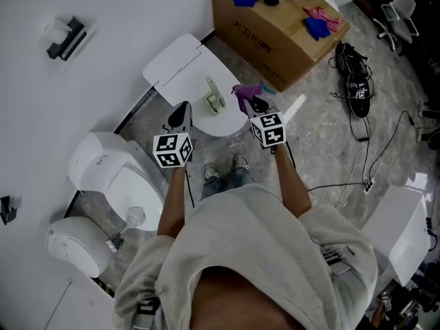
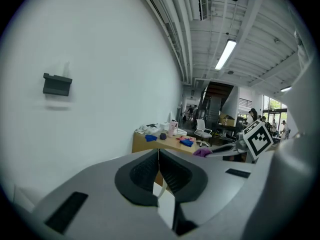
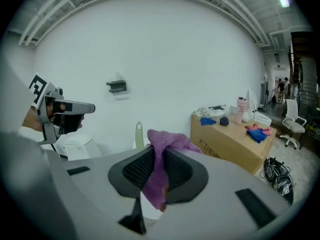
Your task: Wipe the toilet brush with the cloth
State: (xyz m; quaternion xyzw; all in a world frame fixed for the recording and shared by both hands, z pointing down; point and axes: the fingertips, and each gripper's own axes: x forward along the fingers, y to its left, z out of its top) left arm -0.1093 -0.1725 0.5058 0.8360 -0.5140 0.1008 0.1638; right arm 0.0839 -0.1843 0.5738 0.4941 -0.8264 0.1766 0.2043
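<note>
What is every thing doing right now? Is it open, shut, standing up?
Left gripper: shut, nothing between its jaws.
Right gripper: shut on the purple cloth.
Purple cloth: bunched, pinched between the jaws.
Toilet brush: upright, apart from both grippers.

Head view steeply down onto left gripper point(image 1: 183, 110) and right gripper point(image 1: 255, 104), each gripper view close behind its own jaws, all sharing the cardboard box point(image 1: 275, 36)
</note>
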